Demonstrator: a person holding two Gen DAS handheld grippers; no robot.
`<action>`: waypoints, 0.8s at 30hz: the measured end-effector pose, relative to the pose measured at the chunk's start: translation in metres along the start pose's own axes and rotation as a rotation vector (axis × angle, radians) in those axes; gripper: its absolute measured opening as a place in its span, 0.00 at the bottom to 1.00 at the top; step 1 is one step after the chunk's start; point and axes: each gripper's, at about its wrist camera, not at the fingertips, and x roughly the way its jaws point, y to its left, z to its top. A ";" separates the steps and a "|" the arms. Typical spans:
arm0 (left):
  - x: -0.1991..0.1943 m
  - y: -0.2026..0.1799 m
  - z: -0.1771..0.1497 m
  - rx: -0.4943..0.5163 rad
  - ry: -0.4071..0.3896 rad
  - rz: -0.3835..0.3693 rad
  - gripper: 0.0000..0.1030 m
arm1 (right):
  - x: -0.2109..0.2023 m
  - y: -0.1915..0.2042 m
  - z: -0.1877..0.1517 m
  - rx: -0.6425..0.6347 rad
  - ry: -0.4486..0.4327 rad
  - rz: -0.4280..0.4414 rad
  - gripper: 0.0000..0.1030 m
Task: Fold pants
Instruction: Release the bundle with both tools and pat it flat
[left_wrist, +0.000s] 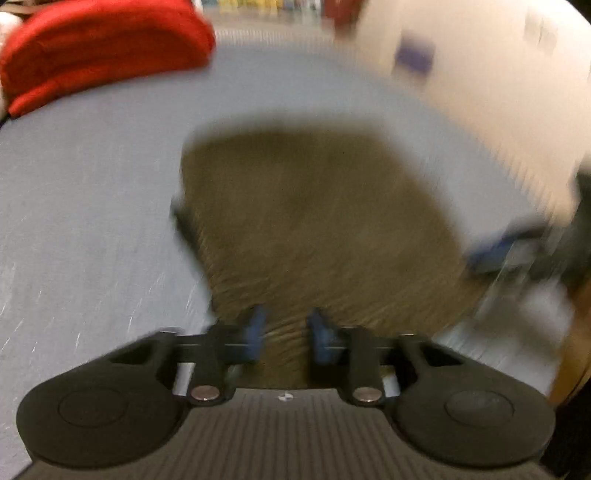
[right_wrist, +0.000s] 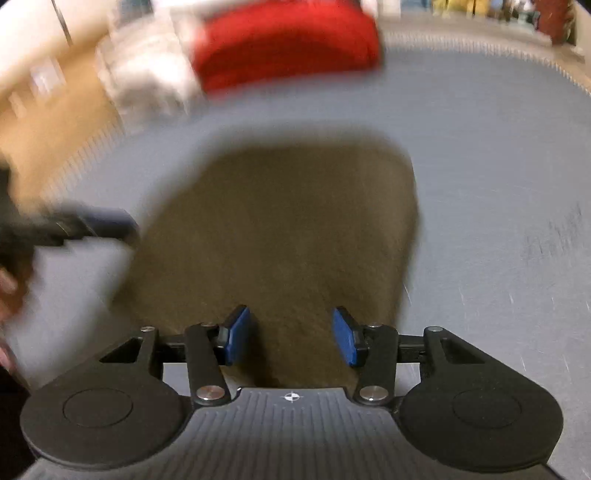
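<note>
The brown pants (left_wrist: 314, 221) lie as a folded block on the grey table (left_wrist: 74, 221), blurred by motion. My left gripper (left_wrist: 286, 325) is at their near edge. Its blue pads (left_wrist: 255, 332) stand close together with a bunch of brown cloth pinched between them, and creases fan out from the pinch. The right wrist view shows the same pants (right_wrist: 280, 229). There my right gripper (right_wrist: 291, 328) stands open over their near edge, its blue pads (right_wrist: 240, 332) wide apart with cloth lying between them, not squeezed. The other gripper (right_wrist: 92, 225) shows at the pants' left side.
A folded red cloth (left_wrist: 103, 51) (right_wrist: 288, 40) lies at the far side of the table (right_wrist: 498, 184). White items (right_wrist: 147, 74) sit beside it, blurred. A hand (right_wrist: 7, 288) shows at the left edge. Bare grey surface surrounds the pants.
</note>
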 end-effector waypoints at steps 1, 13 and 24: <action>0.000 -0.005 -0.004 0.048 -0.016 0.017 0.19 | 0.005 -0.006 -0.005 0.014 0.007 0.008 0.50; -0.012 -0.019 -0.014 0.059 0.029 0.063 0.26 | -0.001 0.014 -0.017 -0.015 0.016 -0.032 0.50; -0.083 -0.060 -0.012 0.013 -0.118 0.220 0.80 | -0.075 0.065 -0.005 0.091 -0.183 -0.141 0.73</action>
